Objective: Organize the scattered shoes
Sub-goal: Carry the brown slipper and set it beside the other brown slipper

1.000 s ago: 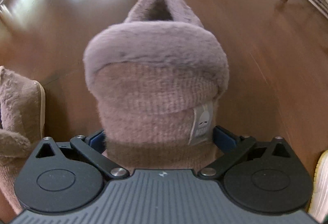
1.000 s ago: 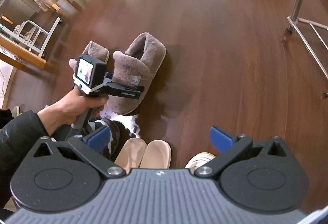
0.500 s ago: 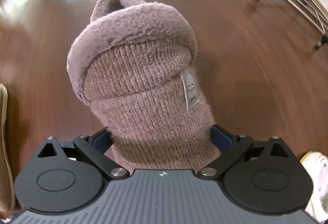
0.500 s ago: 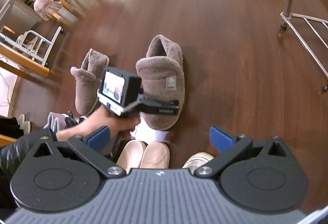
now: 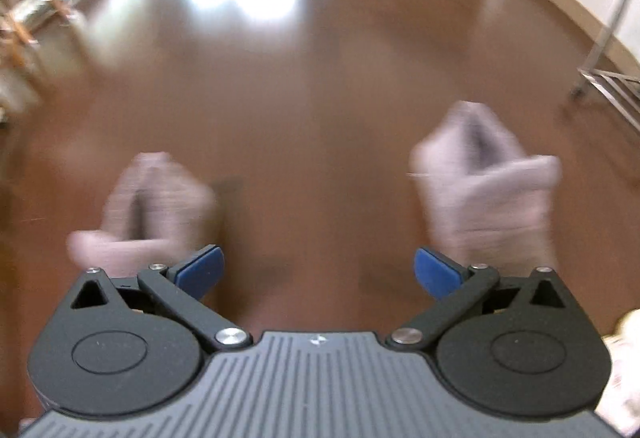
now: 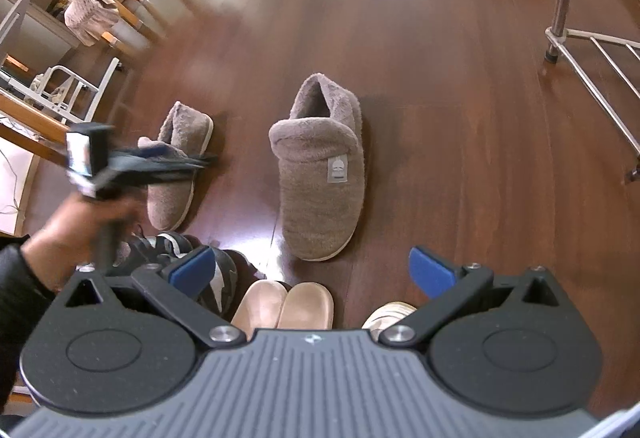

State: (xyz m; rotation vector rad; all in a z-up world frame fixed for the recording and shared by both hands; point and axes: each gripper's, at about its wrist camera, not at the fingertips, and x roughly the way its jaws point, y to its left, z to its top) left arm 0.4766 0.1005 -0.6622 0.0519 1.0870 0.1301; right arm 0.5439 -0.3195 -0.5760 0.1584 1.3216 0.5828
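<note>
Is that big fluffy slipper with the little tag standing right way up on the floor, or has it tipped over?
Right way up. The tagged slipper rests sole-down on the wooden floor, its opening facing upward, with nothing gripping it.

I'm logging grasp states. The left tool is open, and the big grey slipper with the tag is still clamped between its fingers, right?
Not quite. The left tool is open, but it holds nothing: the left wrist view shows bare floor between its fingers. The right wrist view shows the big grey slipper with the tag standing free on the floor, apart from that tool.
</note>
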